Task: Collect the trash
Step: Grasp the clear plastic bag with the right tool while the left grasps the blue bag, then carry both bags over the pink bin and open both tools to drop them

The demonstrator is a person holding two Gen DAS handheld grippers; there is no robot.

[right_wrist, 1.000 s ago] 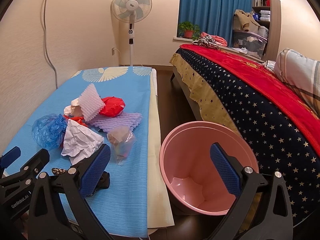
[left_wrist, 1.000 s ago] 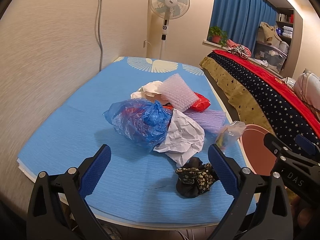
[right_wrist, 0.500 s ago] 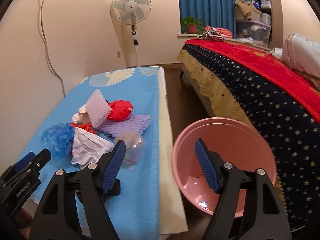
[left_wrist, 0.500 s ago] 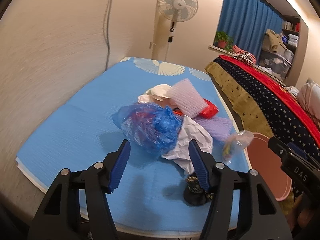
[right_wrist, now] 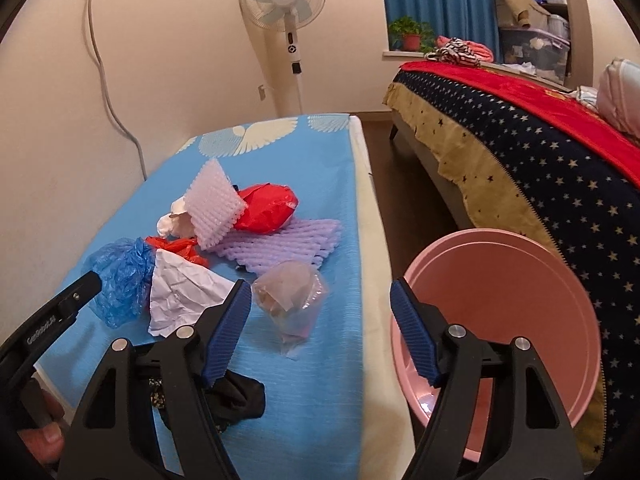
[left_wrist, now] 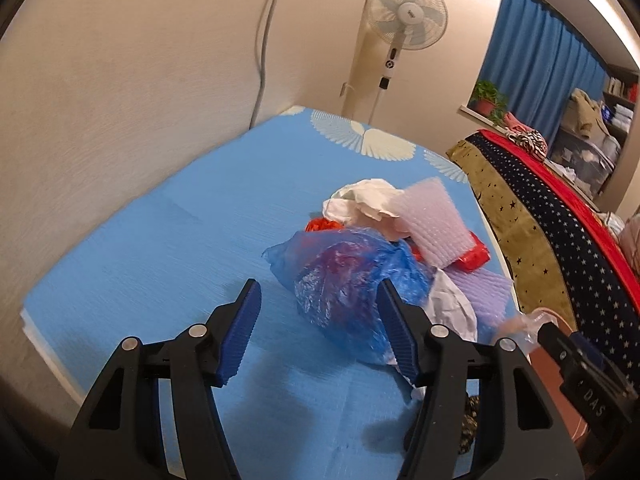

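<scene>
Your left gripper (left_wrist: 318,332) is spread wide, nothing between the pads. The blue plastic bag (left_wrist: 352,280) sits dead ahead of it and slightly toward its right finger; that finger's pad (left_wrist: 394,334) already overlaps the bag's near right edge in the left wrist view, while the left pad is over bare blue mat (left_wrist: 160,248). Whether the pad touches the bag, I can't tell.

Your right gripper (right_wrist: 320,330) is also released and empty. Straight ahead between its fingers lies the clear plastic wrapper (right_wrist: 292,300), just beyond the fingertips. The pink bin (right_wrist: 504,312) is off to its right, past the mat edge, mouth tilted toward you.

Rest of the pile lies beyond the bag from the left gripper: crumpled white paper (right_wrist: 180,292) touching the bag on its right, purple foam sheet (right_wrist: 288,248), white foam net (right_wrist: 214,204), red bag (right_wrist: 266,208). A dark patterned cloth (right_wrist: 236,396) lies under the right gripper's left finger.

My read: left is the nearer one for the blue bag. The bag is lumpy, with its long axis running away from you toward the far left. Shift slightly right to centre it, then close across the bulge. It will crush, so expect the jaws to travel far before they bite.
</scene>
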